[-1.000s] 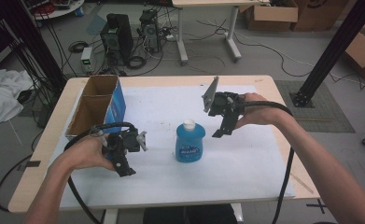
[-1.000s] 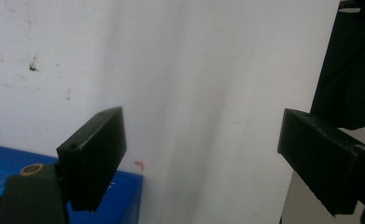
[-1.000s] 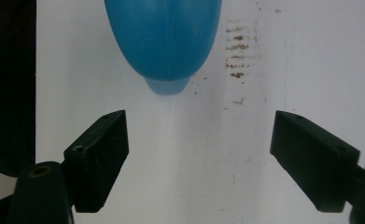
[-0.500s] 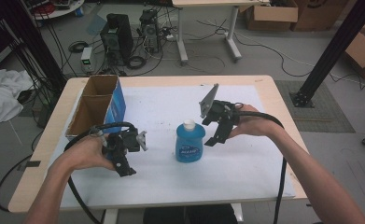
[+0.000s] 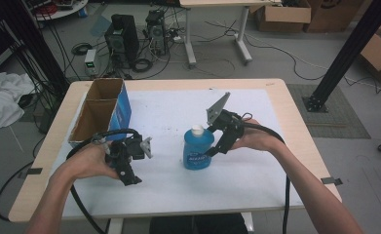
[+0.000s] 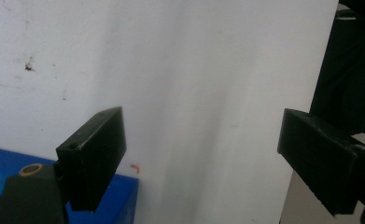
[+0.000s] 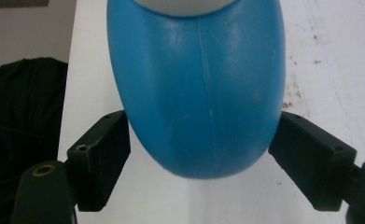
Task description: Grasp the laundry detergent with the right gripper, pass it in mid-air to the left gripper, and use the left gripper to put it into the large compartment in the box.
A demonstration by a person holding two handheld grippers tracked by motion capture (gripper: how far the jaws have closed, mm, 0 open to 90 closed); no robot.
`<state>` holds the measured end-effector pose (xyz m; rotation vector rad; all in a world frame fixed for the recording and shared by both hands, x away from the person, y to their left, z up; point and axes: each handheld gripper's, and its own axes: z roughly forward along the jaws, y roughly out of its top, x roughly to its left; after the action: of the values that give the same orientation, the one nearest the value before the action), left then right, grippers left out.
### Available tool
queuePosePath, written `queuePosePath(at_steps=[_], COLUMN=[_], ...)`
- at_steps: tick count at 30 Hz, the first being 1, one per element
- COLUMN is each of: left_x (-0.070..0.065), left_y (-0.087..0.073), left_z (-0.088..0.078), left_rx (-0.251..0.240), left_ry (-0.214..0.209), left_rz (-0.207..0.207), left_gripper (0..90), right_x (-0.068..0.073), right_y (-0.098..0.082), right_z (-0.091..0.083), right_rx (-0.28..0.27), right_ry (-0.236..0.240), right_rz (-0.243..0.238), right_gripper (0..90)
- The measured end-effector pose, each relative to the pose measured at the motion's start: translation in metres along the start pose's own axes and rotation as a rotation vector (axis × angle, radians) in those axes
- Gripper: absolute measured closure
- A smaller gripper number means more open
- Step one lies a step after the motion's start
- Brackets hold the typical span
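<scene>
On the white table (image 5: 276,161), both tools spread, right tool (image 7: 199,154) closing around blue bottle (image 7: 194,93).

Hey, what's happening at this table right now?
A person holds a gripper in each hand. The right gripper is down around a blue bottle standing on the white table; its jaws have just been closing, one on each side of the bottle. The left gripper waits open beside a cardboard box.

An open cardboard box (image 5: 100,114) with a blue side stands at the table's (image 5: 295,131) left edge. Computer towers (image 5: 122,36) and cardboard boxes (image 5: 283,14) sit on the floor along the frame's top.
</scene>
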<state>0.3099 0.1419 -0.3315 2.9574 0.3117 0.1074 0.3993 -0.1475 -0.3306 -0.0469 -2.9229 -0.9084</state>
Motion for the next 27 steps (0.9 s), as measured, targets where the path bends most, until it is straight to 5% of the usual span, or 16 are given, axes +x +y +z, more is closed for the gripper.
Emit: queuePosePath(at_steps=[27], left_x=[0.000], left_y=[-0.003], left_z=[0.000], left_rx=[-0.001], left_ry=[-0.008], left_rz=[-0.004], left_gripper=[16.0], right_x=[-0.001], right_y=[-0.015], right_z=[0.023], right_rx=[-0.149], right_ry=[0.028], right_rz=[0.032], right_gripper=[24.9])
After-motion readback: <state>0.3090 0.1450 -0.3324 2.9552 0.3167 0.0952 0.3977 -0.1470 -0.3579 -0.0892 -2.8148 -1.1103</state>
